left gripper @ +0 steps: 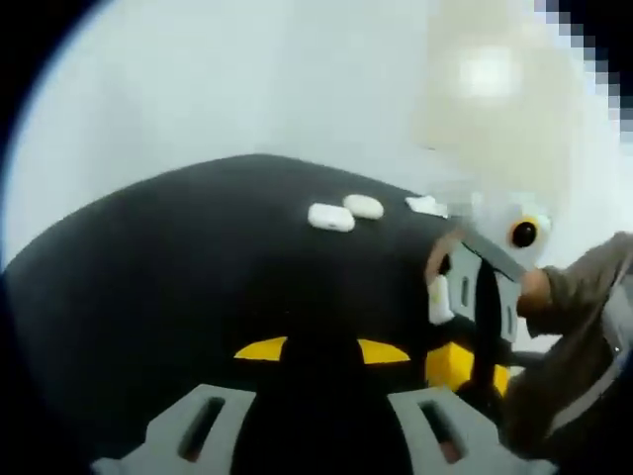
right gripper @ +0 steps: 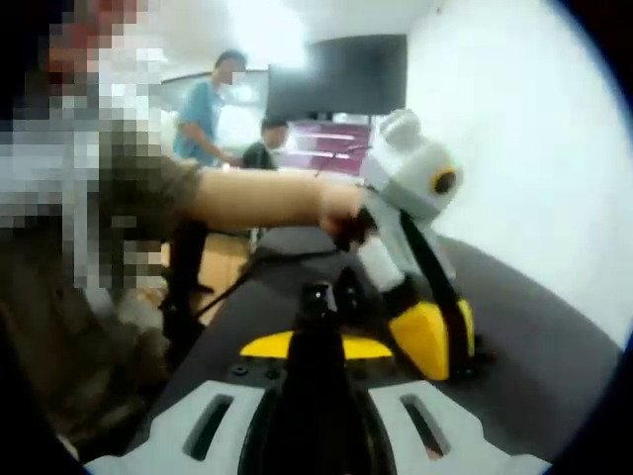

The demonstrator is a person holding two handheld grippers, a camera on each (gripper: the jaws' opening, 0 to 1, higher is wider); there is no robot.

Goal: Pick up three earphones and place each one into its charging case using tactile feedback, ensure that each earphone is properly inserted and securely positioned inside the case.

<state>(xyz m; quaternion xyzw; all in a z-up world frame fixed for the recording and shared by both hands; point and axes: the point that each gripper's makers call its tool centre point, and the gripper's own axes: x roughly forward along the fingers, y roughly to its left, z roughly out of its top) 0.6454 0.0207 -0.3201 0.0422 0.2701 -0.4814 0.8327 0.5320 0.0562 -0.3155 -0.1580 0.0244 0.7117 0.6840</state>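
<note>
Two white charging cases (left gripper: 331, 217) (left gripper: 364, 207) lie side by side at the far side of the black table (left gripper: 178, 277). A small white piece (left gripper: 427, 205) lies just to their right, too blurred to name. My left gripper (left gripper: 321, 348) hovers low over the table well short of the cases, its yellow-tipped jaws a little apart with nothing between them. It also appears as a grey and yellow tool, the left gripper (right gripper: 455, 368), tip down on the table. My right gripper (right gripper: 316, 341) has its jaws together on nothing. The right gripper (left gripper: 483, 386) stands at the table's right.
A person's hand (right gripper: 341, 210) and bare forearm reach in from the left. A sleeve (left gripper: 584, 287) is at the right edge. Behind the table are a white wall (right gripper: 534, 148), a dark screen (right gripper: 341, 74) and two people.
</note>
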